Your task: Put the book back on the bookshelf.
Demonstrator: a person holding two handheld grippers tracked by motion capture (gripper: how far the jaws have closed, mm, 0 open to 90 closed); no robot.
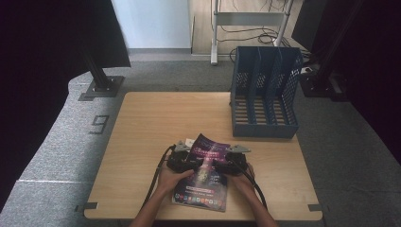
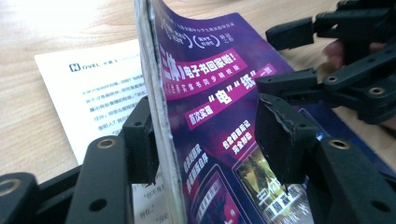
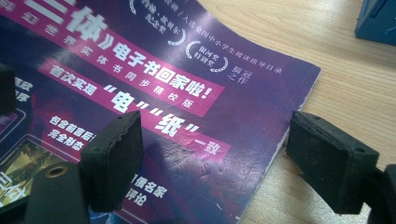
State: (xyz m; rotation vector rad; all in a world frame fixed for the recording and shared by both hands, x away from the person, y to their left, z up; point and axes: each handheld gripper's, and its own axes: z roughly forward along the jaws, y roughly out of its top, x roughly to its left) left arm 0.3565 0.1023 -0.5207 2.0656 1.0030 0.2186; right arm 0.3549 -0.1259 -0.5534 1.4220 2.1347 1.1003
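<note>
While your left gripper (image 2: 205, 140) straddles the magazine (image 2: 210, 93)'s lifted edge, jaws half-open, and your right gripper (image 3: 233, 158) stands wide, empty, pinch before carrying toward the far-right file rack (image 1: 265, 94).

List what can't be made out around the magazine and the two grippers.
- Right gripper, right gripper view: whether it touches the magazine; one jaw hangs over the cover, the other off its edge.
- White sheet, left gripper view: the lifted magazine edge covers its far side.
- Blue file rack, high view: its slots are too small and shadowed to check.
</note>
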